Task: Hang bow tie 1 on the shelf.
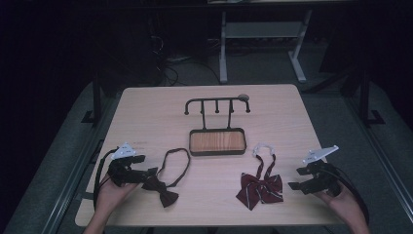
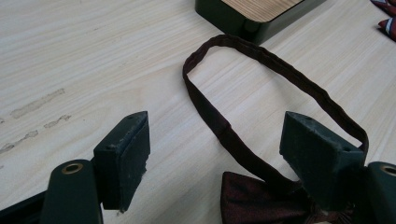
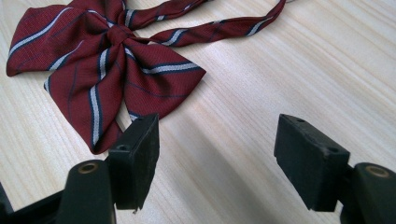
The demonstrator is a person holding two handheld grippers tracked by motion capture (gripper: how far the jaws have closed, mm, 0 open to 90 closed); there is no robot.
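A: Left gripper (image 1: 146,171) has its jaws spread around the dark bow tie's (image 1: 163,191) strap, not pinching; right gripper (image 1: 298,178) gapes beside the striped bow tie (image 1: 260,187).

B: So nothing's lifted?

A: Both lie on the table (image 1: 146,117). The hook rack (image 1: 217,103) beyond is bare, so probably all hanging remains.

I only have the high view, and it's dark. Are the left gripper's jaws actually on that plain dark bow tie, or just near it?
Observer: Just near it. In the left gripper view the left gripper is open, with the plain bow tie's strap lying between its jaws, unpinched.
Operator: And the right one?
Observer: The right gripper is open too, with bare table between its jaws; the striped bow tie lies ahead, by one jaw.
Operator: What are the stripes like?
Observer: Pale grey edged with dark blue, on red.
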